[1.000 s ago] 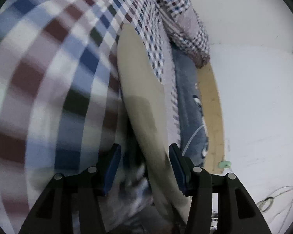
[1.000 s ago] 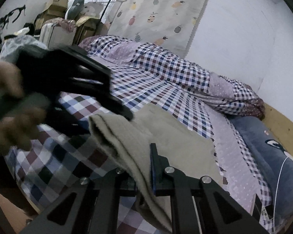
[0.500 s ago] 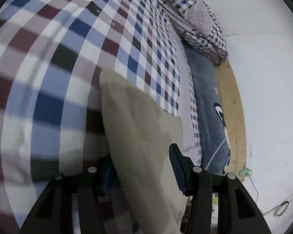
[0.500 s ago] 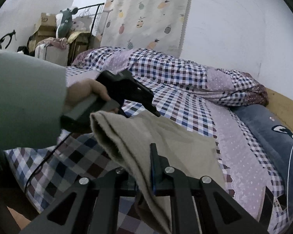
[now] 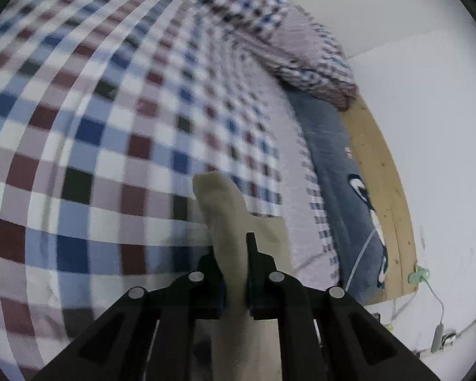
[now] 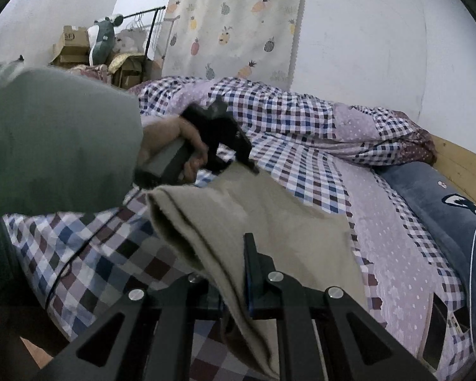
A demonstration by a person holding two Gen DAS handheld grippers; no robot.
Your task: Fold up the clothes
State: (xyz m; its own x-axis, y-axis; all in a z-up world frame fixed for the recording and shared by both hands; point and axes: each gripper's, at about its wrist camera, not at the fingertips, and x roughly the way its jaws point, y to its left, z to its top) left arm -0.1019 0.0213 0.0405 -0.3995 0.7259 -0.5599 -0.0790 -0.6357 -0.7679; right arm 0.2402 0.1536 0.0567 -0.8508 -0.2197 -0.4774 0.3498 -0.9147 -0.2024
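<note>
A checked bedsheet (image 6: 307,171) covers the bed; a cardboard box (image 6: 71,43) behind it bears letters too small to read surely. The beige garment (image 6: 269,219) lies on the sheet, its long axis running from the grippers toward the far wall. The left gripper (image 5: 236,273) has just closed its jaws, pinching one edge; the right gripper (image 6: 234,273) clamps another.

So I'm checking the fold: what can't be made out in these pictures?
- Left wrist view: bedspread blurred; the beige cloth disappears below between the left gripper fingers.
- Right wrist view: the cloth's far edge sits behind the left gripper; its lower end is cut off behind the right gripper.
</note>
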